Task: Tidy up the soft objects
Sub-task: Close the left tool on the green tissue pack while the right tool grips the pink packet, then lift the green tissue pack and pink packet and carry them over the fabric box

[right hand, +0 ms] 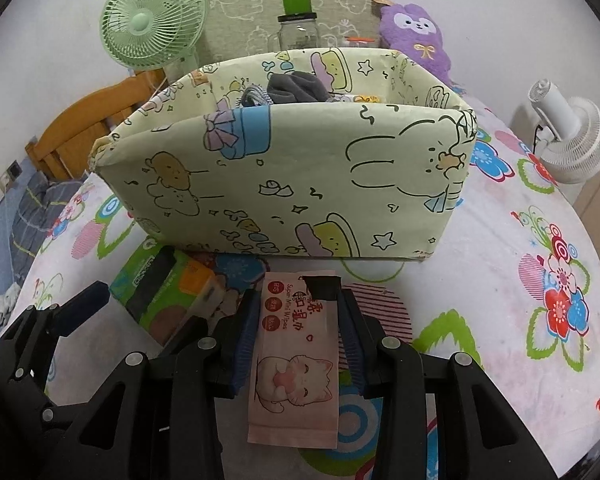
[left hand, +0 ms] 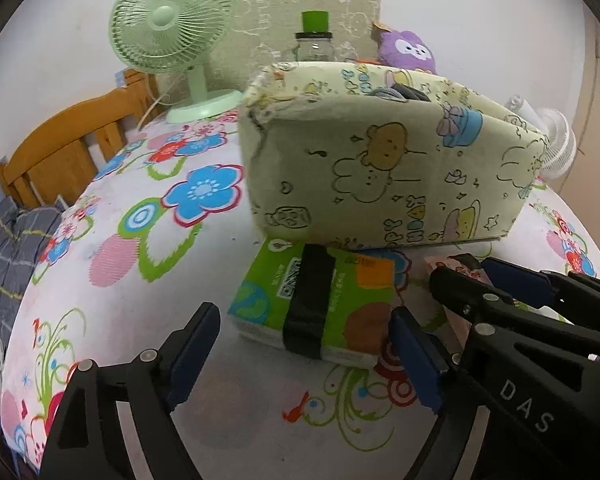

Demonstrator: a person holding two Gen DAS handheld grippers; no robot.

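Right tongs [right hand: 296, 344] pinch a pink wipes pack [right hand: 296, 364] reading "Super Mini Wipes" — just in front of the cartoon-print fabric bin [right hand: 284, 184]. Left tongs [left hand: 304, 356] stand spread around one green tissue pack [left hand: 320, 304], unpressed, on the floral surface [left hand: 140, 264] at the bin's left front corner.

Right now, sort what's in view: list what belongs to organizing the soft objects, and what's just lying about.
Part of the job:
- cartoon-print fabric bin, socks already inside
- green tissue pack, between the open left gripper
- pink wipes pack, clamped in the right gripper

Just lying about:
- green fan
- white fan
- glass jar
- purple plush
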